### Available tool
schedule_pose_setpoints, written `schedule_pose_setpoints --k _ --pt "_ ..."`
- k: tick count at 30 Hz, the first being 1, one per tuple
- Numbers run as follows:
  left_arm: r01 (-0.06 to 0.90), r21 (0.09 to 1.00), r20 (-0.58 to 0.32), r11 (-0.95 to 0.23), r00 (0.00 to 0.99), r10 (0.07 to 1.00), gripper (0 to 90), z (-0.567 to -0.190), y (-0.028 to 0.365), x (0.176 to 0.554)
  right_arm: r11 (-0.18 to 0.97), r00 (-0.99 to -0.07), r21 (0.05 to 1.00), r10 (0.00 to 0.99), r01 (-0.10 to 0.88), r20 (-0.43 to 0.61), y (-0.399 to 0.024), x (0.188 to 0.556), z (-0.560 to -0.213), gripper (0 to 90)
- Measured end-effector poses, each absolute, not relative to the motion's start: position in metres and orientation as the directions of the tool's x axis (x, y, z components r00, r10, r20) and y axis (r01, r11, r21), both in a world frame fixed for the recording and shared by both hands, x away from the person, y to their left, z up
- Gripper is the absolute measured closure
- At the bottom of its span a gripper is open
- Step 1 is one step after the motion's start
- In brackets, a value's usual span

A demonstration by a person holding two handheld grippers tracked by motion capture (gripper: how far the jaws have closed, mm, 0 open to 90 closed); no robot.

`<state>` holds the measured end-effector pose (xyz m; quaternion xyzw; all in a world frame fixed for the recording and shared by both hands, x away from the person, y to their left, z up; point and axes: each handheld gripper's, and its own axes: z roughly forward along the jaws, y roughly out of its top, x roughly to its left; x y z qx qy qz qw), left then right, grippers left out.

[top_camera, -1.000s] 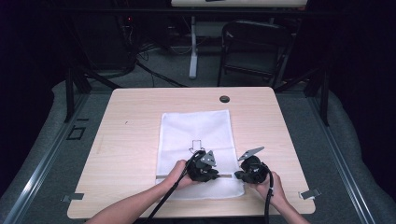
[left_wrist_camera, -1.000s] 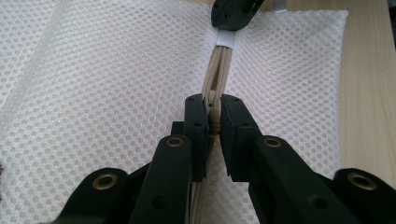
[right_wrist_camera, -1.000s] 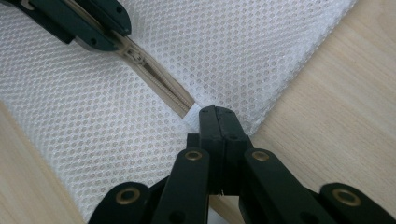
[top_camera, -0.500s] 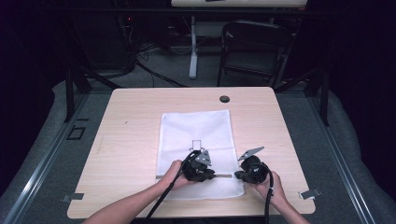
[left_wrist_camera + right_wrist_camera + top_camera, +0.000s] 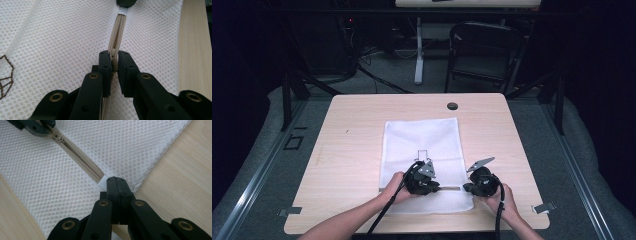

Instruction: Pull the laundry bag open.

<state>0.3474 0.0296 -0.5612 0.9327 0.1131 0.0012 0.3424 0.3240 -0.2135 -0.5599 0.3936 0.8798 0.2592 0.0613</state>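
Zipper [image 5: 82, 161] runs crosswise between them: left gripper [image 5: 114, 65] pinching its slider, right gripper [image 5: 117, 185] clamping the mesh bag's [image 5: 422, 140] zipper end

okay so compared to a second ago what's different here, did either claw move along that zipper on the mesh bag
The left claw slid a little to the person's left along the zipper, away from the right claw, its jaws closed on the zipper pull. The right claw stayed put, clamped on the zipper's end at the mesh bag's near right corner. The bag itself lies as before on the table.
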Motion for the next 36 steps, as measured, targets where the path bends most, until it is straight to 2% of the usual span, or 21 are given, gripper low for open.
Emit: schedule_pose_setpoints --k 36 --pt "0.228 0.626 -0.082 -0.745 0.970 0.229 81.7 -0.560 0.051 0.347 0.555 -0.681 0.504 0.726 0.662 0.094 -0.213 0.324 -0.560 90.0"
